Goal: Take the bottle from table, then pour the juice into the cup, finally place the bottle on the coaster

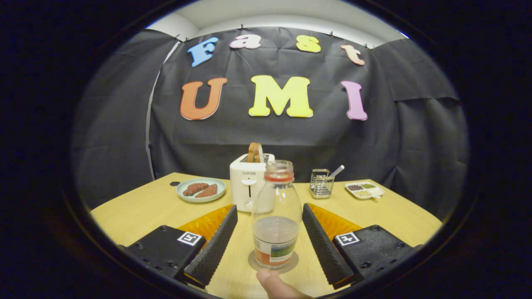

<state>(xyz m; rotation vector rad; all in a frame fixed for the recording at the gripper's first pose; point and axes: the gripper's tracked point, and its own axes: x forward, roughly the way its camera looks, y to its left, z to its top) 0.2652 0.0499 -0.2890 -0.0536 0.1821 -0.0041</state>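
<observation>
A clear, uncapped bottle (277, 216) with a red neck ring and a little liquid near its base stands upright on a round grey coaster (291, 265) on the wooden table (145, 207). It sits between my two fingers (214, 245), with a gap on each side, so neither pad touches it. My gripper (270, 212) is open around it. A person's fingertip (272, 282) shows at the coaster's near edge.
Beyond the bottle stands a white toaster (249, 182) with a slice of bread in it. To its left lies a pale green plate (201, 189) with meat pieces. A wire caddy (322, 182) with a utensil and a small divided dish (365, 189) stand to the right.
</observation>
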